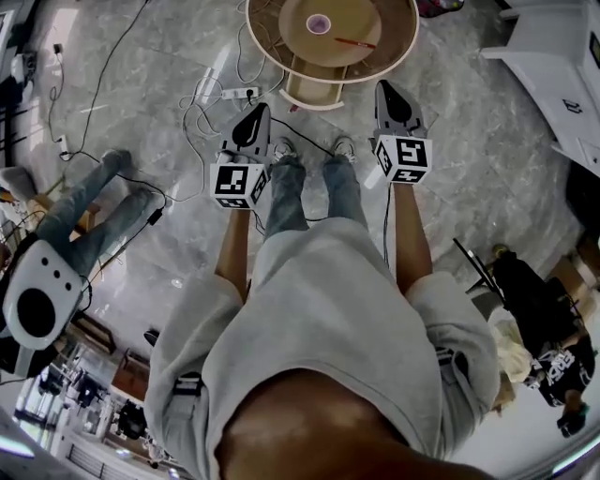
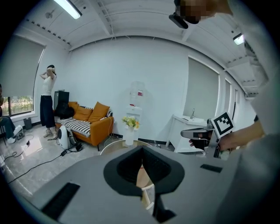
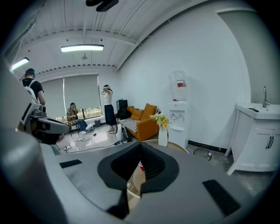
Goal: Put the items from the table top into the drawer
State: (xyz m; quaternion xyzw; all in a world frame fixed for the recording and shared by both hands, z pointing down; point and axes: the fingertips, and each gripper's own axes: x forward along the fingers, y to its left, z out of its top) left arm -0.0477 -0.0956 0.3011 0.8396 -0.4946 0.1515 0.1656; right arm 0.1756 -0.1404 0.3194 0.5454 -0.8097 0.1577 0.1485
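Head view: person stands back from the round tabletop (image 1: pixel 398 42) at the far side. Pink roll (image 1: pixel 319 23) and red pen (image 1: pixel 354 42) lie on it untouched, so the task looks unstarted. The box under it (image 1: pixel 314 89) may be the drawer. Left gripper (image 1: pixel 260 112) and right gripper (image 1: pixel 386 94) are held low, short of the tabletop, likely an approach pose.

Left gripper view: jaws clenched, nothing between them; flower vase (image 2: pixel 130 131) beyond.

Right gripper view: jaws clenched and empty, aimed toward the tabletop.

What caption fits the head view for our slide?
Standing person holds left gripper and right gripper, both shut and empty, before a round table.
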